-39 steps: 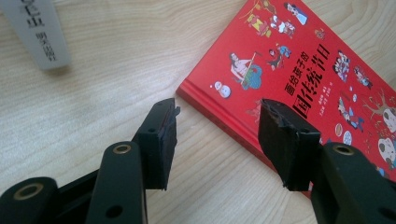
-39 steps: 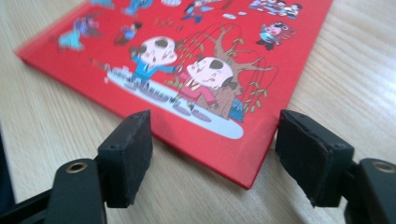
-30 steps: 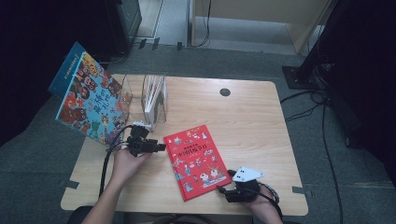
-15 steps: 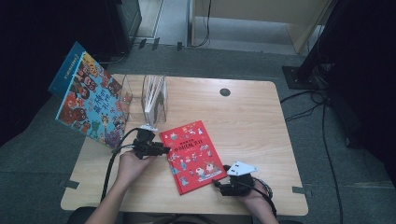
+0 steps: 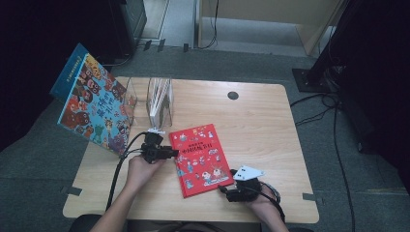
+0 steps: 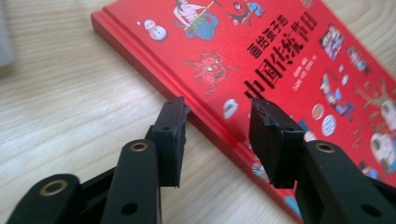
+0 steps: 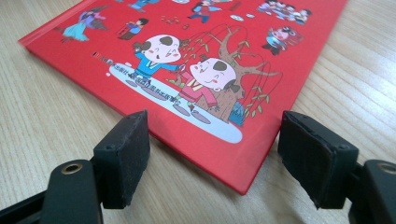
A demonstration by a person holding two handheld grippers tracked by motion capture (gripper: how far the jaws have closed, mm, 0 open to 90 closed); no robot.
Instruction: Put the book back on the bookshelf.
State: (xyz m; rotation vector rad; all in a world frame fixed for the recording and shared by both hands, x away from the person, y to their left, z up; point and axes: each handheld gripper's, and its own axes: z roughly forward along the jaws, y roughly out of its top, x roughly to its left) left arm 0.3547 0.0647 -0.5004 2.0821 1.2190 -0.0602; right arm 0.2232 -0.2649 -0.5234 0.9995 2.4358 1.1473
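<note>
A red picture book (image 5: 200,158) lies flat on the wooden table (image 5: 251,121), near its front edge and a little left of the middle, slightly askew. My left gripper (image 5: 169,152) meets the book's left edge; in the left gripper view its jaws have just been closing and now stand part open astride the spine (image 6: 201,114), one pad on bare wood, the other over the cover, neither pressing. My right gripper (image 5: 231,187) sits at the book's front right corner (image 7: 243,184), jaws spread wide, the corner between them and untouched. Right of the book the tabletop runs bare to the right edge. Behind it, at the back left, stand a clear book rack (image 5: 159,100) and a large illustrated book (image 5: 92,106) leaning off the left edge.
</note>
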